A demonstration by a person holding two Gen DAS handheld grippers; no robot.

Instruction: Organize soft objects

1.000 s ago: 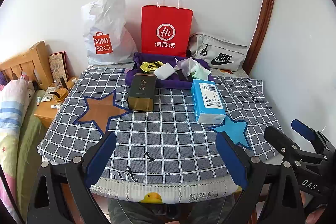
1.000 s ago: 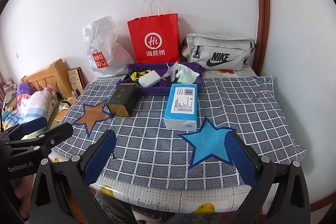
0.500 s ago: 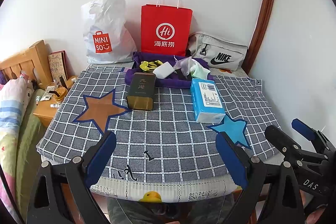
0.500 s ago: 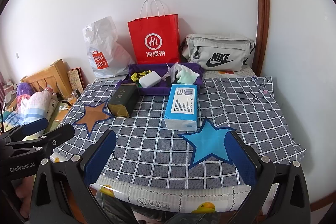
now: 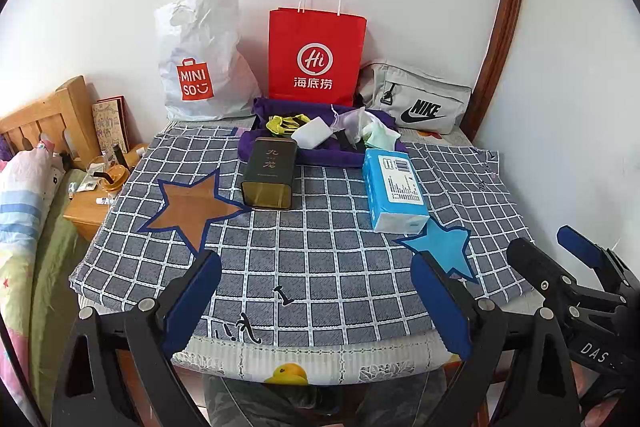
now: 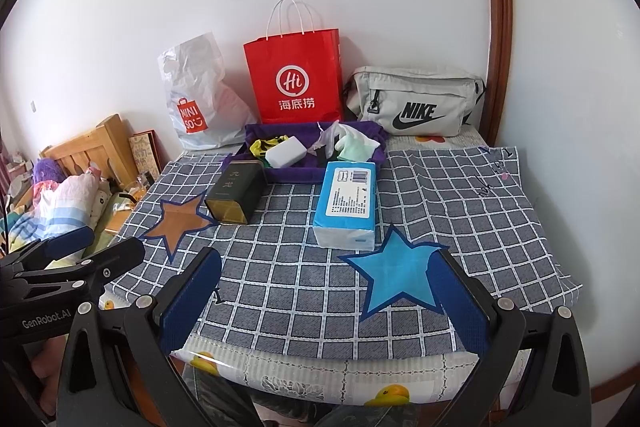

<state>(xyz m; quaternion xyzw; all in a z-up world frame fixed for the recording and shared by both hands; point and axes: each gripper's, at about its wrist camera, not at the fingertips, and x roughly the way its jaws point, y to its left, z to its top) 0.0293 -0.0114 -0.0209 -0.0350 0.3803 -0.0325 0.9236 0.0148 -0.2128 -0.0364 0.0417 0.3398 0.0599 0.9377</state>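
Both grippers, left gripper point(image 5: 316, 291) and right gripper point(image 6: 326, 291), hang spread wide and empty at the near edge of the checked tablecloth point(image 5: 340, 267), well short of everything. A reach toward the blue tissue pack point(image 6: 348, 205) at mid-table could, I judge, crush its soft wrapper or shove it against the purple tray point(image 6: 376, 157) just behind. Smaller still, the loose cloths point(image 6: 354, 143) heaped in that tray may snag and drag neighbours out, or a jaw could clip the dark tin point(image 6: 236, 193) lying nearby.
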